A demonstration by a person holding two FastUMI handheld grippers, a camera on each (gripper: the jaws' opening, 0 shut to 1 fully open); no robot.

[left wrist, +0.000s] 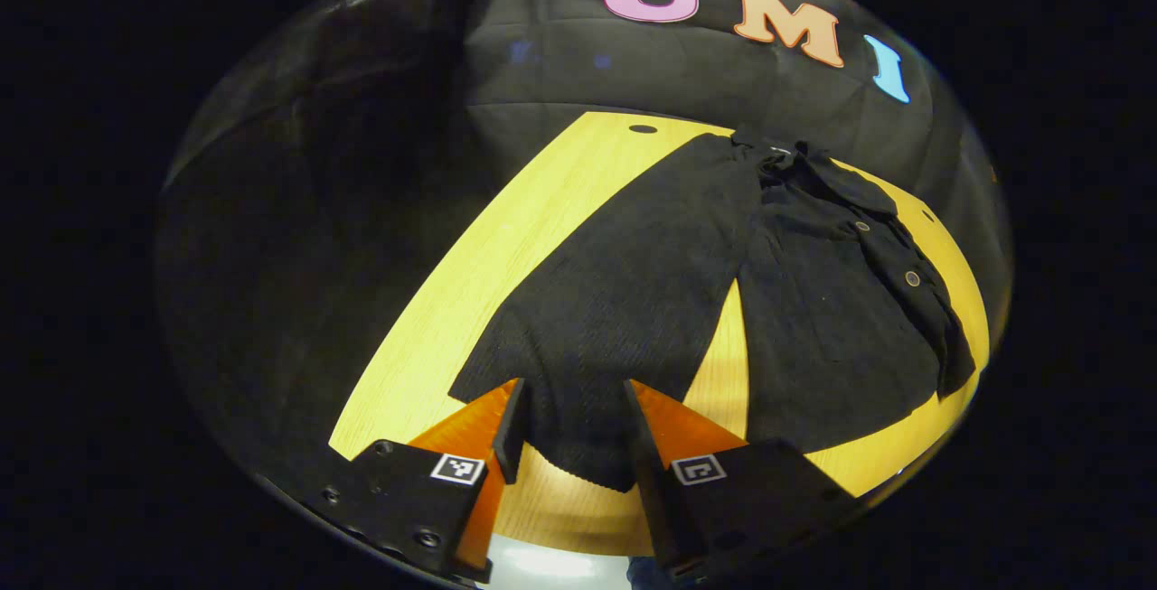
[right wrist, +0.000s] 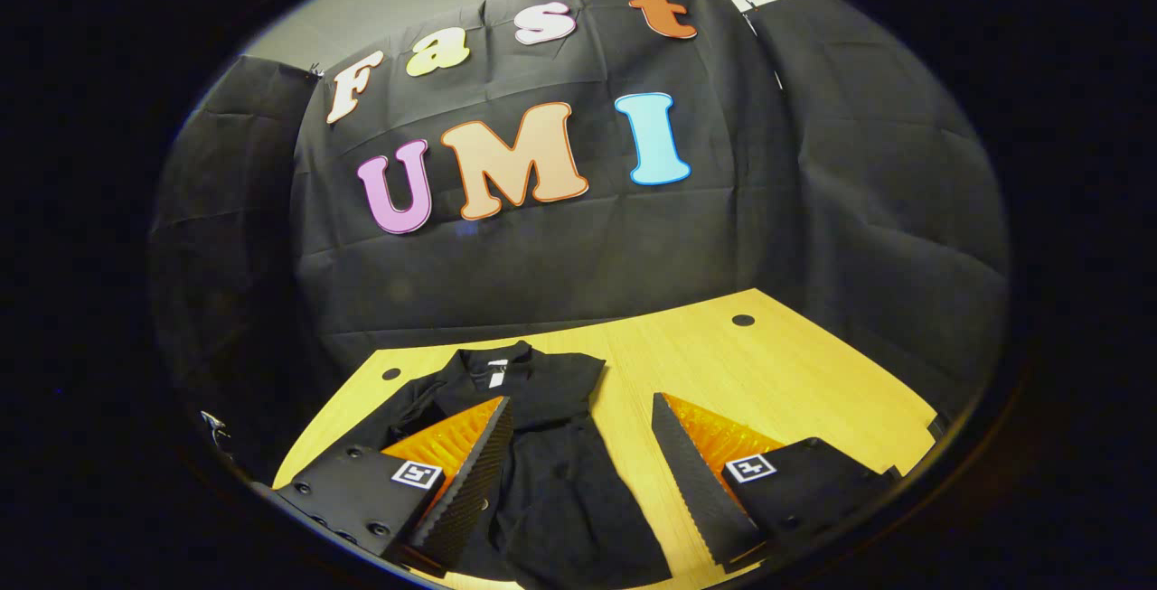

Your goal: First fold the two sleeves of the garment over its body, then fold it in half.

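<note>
A black button-front garment (left wrist: 832,337) lies on the wooden table (left wrist: 542,210), its collar (left wrist: 777,161) at the far end. One long sleeve (left wrist: 633,283) stretches from the shoulder towards me. Its cuff end lies flat between the fingers of my left gripper (left wrist: 574,432), which is open and straddles it without pinching. A darker strip with buttons (left wrist: 911,278) lies along the body's right side. In the right gripper view the garment (right wrist: 560,491) sits low and left, with its collar (right wrist: 493,369) away from me. My right gripper (right wrist: 578,454) is open above it, holding nothing.
The table (right wrist: 795,391) has small round holes near its far edge (left wrist: 643,129) (right wrist: 743,320). Bare wood stretches to the right of the garment in the right gripper view. Black cloth walls close in the table on the far side and both flanks.
</note>
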